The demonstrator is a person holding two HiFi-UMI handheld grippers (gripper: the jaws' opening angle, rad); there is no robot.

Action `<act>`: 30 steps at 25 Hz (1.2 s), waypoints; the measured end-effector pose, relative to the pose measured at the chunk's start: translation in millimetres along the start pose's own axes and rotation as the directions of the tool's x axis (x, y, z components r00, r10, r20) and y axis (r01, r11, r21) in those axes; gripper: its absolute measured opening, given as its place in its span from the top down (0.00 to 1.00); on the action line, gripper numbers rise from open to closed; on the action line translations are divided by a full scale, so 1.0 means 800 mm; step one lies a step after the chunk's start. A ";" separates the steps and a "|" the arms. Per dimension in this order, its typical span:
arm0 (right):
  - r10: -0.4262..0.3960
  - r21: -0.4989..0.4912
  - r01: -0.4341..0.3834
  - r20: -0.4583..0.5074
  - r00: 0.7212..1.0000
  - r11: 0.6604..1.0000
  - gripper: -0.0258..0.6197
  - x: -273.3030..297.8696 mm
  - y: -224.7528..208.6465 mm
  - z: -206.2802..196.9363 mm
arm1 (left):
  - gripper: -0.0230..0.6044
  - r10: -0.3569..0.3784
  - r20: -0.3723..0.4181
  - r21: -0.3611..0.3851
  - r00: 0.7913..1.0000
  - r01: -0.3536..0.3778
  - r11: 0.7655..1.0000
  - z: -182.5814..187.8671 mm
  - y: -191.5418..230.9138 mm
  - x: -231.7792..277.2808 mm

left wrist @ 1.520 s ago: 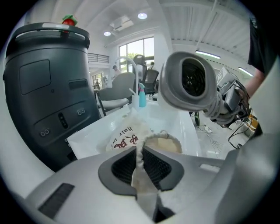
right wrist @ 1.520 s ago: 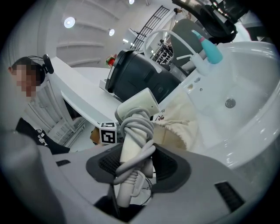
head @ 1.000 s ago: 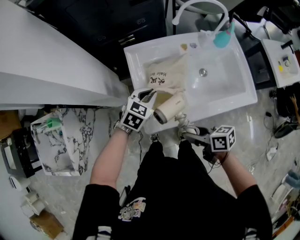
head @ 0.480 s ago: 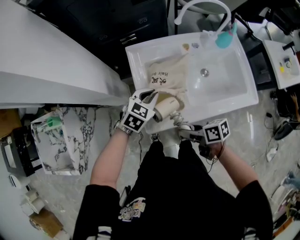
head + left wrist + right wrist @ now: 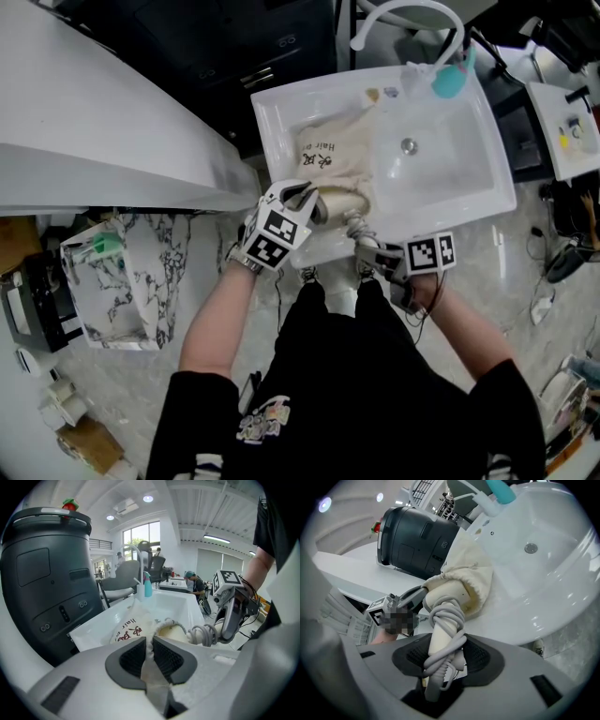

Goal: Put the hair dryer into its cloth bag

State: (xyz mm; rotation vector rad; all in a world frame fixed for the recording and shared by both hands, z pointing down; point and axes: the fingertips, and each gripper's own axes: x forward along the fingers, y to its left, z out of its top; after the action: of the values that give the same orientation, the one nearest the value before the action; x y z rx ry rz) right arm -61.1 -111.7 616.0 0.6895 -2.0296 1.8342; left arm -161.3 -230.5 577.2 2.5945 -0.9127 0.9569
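A cream cloth bag [image 5: 333, 155] with dark print lies on the left part of a white sink [image 5: 469, 178]. My left gripper [image 5: 305, 199] is shut on the bag's rim; the cloth [image 5: 129, 630] shows pinched between its pads [image 5: 136, 656]. The cream hair dryer [image 5: 342, 200] has its head inside the bag's mouth. Its handle, wound with a grey cord [image 5: 445, 616], sticks out toward me. My right gripper [image 5: 370, 253] is shut on that handle, seen close up in the right gripper view [image 5: 445, 653]. The bag's gathered mouth [image 5: 466, 581] wraps the dryer's head.
A white faucet [image 5: 403, 14] and a teal bottle [image 5: 448, 75] stand at the sink's far rim. A large black appliance [image 5: 42, 573] sits left of the sink. A marble-patterned bin [image 5: 122, 281] stands on the floor at the left.
My right gripper has moved toward the sink and rolled, and the dryer's head has slid further into the bag. My left gripper has kept still on the rim.
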 end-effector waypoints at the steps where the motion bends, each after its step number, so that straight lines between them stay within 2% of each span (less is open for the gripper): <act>1: -0.005 0.005 0.005 0.005 1.000 1.000 0.66 0.003 -0.001 0.003 | 0.89 0.000 0.003 -0.002 1.000 0.000 1.000 0.000 -0.001 0.000; 19: -0.087 0.058 0.083 0.073 0.994 0.995 0.66 0.059 -0.001 0.068 | 0.89 -0.022 0.073 -0.038 0.997 0.025 0.999 0.023 -0.012 -0.011; 30: -0.175 0.116 0.155 0.190 0.966 0.981 0.66 0.092 -0.015 0.117 | 0.89 -0.048 0.084 -0.062 0.995 0.054 0.997 0.020 -0.021 -0.015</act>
State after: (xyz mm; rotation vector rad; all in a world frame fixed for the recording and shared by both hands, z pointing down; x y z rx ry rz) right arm -108.3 -215.0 653.8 1.0774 -1.9400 1.8431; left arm -149.6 -218.3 557.2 2.6072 -0.8777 0.7991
